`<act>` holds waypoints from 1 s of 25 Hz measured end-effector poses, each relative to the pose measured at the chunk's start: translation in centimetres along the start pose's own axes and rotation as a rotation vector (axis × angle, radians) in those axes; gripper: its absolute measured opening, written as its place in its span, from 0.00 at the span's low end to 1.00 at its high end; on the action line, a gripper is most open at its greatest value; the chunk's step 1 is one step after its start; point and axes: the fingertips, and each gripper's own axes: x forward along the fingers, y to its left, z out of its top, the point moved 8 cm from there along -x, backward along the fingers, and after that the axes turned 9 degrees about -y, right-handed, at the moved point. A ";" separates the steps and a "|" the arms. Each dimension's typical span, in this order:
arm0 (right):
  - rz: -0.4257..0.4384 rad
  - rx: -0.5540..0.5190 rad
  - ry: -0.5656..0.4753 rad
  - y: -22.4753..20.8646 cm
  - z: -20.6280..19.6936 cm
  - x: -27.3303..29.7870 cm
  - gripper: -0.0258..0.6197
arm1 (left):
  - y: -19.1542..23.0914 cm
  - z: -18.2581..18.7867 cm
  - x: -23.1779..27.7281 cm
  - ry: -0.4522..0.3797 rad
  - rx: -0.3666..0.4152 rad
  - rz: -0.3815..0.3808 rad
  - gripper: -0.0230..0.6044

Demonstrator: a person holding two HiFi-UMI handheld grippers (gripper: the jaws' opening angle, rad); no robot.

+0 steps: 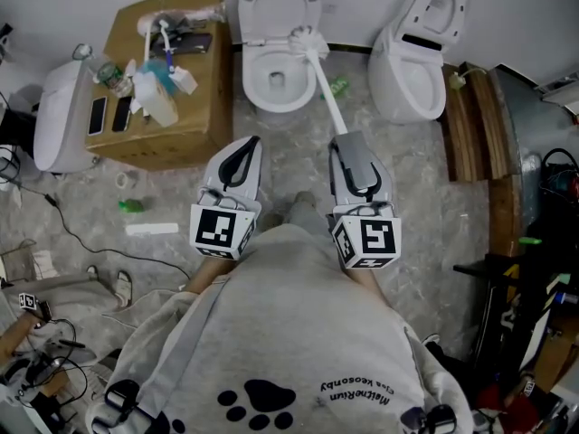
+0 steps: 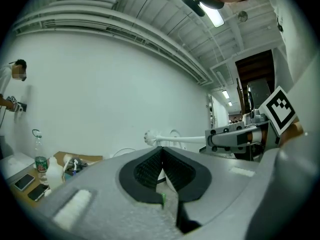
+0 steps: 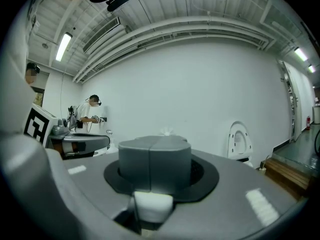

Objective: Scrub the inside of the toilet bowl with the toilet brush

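Right gripper (image 1: 348, 141) is clamping the near end of the toilet brush (image 1: 323, 84), whose long white handle is running straight ahead and slightly leftward from its jaws. The bristle head is sitting at the right-hand rim of the toilet bowl (image 1: 249, 70), so it is probably needing to go left and down. Left gripper (image 1: 240, 147) is hovering alongside, jaws pressed together on nothing, while a cardboard box (image 1: 194, 134) and a second toilet (image 1: 407, 80) are flanking the bowl without blocking the way.

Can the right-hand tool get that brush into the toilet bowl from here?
Probably yes: the right gripper is shut on the brush handle, and the brush head sits at the rim of the open toilet bowl, nothing between.
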 end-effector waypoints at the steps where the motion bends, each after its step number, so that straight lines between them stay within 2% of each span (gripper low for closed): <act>1: 0.002 -0.001 0.003 0.1 -0.1 0.1 0.27 | 0.2 -0.1 0.1 -0.005 -0.011 -0.002 0.03; 8: 0.012 0.012 0.012 0.5 -0.5 1.6 0.27 | 0.9 -0.5 0.6 -0.009 -0.004 -0.049 0.03; 14: 0.036 0.000 -0.018 0.5 -0.7 4.3 0.27 | 3.2 -1.4 1.7 -0.001 -0.008 -0.017 0.03; 25: 0.047 0.003 0.021 -4.1 -2.8 12.6 0.27 | 6.5 -3.8 10.1 0.028 -0.004 -0.007 0.03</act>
